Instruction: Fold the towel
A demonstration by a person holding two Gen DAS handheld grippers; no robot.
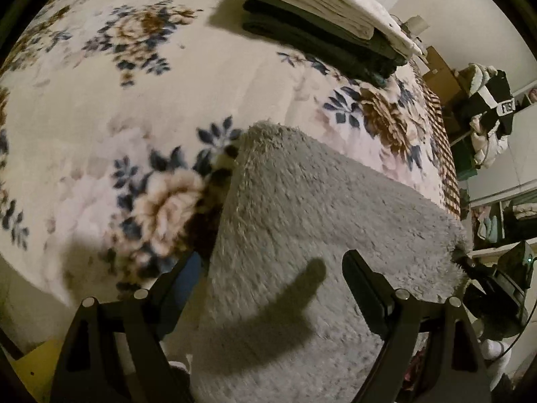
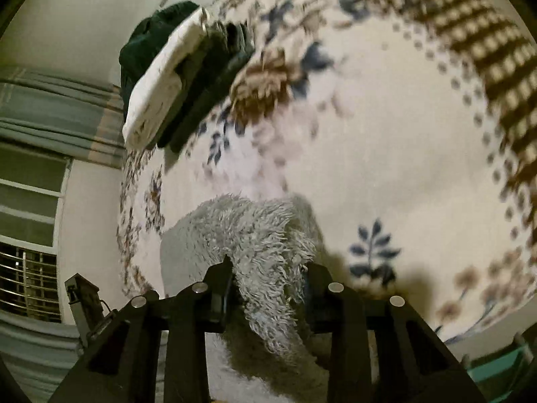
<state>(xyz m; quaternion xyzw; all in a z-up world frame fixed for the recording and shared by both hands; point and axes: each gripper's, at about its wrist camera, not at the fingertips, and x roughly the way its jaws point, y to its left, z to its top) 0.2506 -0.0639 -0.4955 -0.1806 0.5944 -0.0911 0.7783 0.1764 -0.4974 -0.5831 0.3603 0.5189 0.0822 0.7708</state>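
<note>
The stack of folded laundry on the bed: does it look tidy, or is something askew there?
Slightly untidy. In the left wrist view the white folded piece lies skewed across the dark green folded pieces, so their edges do not line up. The stack still rests flat on the floral blanket, apart from the grey shaggy towel.

We count one shaggy grey towel [image 1: 319, 235], one floral blanket [image 1: 100, 107], one stack of folded cloths [image 1: 329, 30] with one white piece atop several dark ones, and two grippers.
</note>
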